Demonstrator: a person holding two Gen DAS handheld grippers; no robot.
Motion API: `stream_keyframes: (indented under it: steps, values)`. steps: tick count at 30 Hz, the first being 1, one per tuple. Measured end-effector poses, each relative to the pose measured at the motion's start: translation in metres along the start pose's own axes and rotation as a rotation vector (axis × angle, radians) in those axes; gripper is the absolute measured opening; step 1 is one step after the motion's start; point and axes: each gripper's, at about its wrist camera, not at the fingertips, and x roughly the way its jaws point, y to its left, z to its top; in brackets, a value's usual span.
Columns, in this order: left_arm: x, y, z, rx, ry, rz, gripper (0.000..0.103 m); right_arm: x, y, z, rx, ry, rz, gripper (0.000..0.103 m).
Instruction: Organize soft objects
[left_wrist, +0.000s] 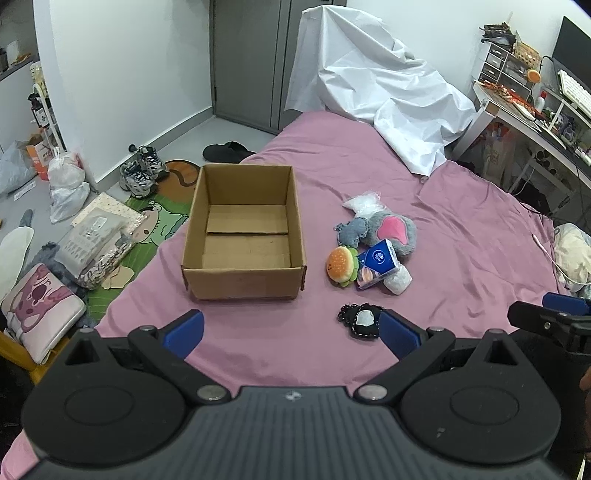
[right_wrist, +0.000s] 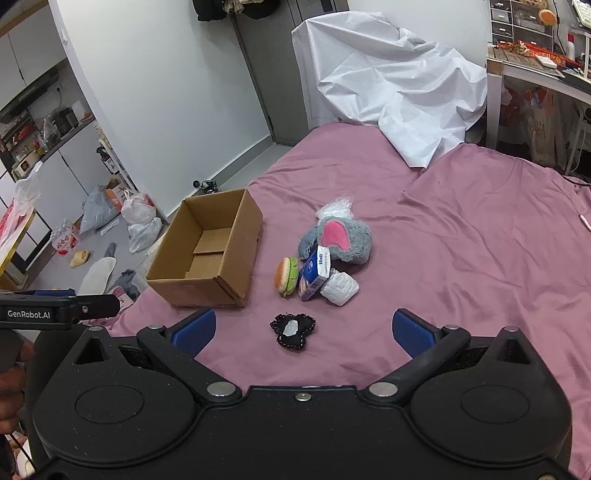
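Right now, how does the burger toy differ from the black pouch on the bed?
The burger toy is orange, tan and green; the black pouch is black with a pale patch. The burger toy stands on its edge, while the black pouch lies flat. The burger toy sits against the blue tissue pack in the pile; the black pouch lies alone, nearer both grippers. Both rest on the pink sheet, outside the cardboard box.

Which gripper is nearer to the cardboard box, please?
Left. The left gripper hovers open just in front of the cardboard box; the right gripper, also open, sits further to the side, facing the black pouch.
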Motion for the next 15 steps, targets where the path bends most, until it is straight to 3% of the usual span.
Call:
stream_keyframes:
  steps: [15]
  values:
    - [0.039, -0.026, 0.002, -0.011, 0.028, -0.016, 0.099, 0.027, -0.03, 0.003, 0.052, 0.021, 0.011, 0.103]
